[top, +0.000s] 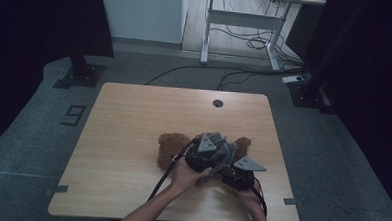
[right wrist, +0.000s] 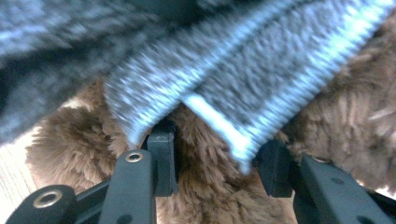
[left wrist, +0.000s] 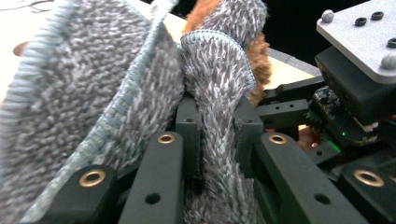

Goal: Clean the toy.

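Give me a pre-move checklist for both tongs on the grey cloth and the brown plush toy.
1. Left tongs pinch the grey cloth: ok.
2. Right tongs gripping: not ok; the jaws stand apart around the brown plush toy, with a cloth corner hanging between them.
3. Toy rests on the wooden table: ok.
4. Tongs clear of each other: cannot tell; they sit close together in the high view.
5. Cloth fully off the toy: not ok.

The left tongs (left wrist: 217, 140) pinch a fold of grey fluffy cloth (left wrist: 88, 93) with a stitched blue-grey hem, its pile bunched between the black jaws. Behind the cloth peeks brown fur (left wrist: 259, 56) over the pale tabletop (left wrist: 286, 74). The other tongs' dark body and grey plate (left wrist: 362, 37) sit just beside, at the right.
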A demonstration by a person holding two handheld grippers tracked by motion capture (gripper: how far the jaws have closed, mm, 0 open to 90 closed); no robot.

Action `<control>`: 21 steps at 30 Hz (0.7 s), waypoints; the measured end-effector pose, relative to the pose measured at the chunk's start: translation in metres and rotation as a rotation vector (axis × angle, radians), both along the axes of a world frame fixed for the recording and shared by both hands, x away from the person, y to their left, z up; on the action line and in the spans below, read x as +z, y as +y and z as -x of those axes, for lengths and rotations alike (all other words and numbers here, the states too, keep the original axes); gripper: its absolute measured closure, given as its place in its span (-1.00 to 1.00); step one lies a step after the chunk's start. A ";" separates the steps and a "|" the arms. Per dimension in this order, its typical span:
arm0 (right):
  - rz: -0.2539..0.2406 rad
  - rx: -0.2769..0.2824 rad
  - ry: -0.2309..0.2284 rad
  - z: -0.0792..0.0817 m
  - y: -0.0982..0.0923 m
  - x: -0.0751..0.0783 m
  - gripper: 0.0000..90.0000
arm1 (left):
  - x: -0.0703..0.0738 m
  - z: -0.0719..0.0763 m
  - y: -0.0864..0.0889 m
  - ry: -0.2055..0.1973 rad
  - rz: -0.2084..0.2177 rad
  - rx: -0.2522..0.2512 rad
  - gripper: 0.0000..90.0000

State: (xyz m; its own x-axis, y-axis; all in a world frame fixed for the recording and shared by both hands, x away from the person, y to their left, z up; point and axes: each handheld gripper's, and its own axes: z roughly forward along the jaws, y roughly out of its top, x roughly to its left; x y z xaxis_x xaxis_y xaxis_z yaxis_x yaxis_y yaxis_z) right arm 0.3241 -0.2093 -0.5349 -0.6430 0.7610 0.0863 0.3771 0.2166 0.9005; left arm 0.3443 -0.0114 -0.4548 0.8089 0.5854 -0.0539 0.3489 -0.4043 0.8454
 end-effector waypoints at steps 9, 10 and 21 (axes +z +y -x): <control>-0.007 0.010 -0.009 0.001 -0.002 -0.001 0.25 | -0.002 -0.006 0.058 -0.017 -0.013 0.118 0.71; -0.006 0.012 -0.010 0.001 -0.002 -0.001 0.25 | -0.003 -0.007 0.066 -0.009 0.000 0.128 0.71; -0.008 0.016 -0.013 0.001 -0.002 -0.002 0.25 | 0.001 -0.008 0.130 -0.002 0.045 0.231 0.71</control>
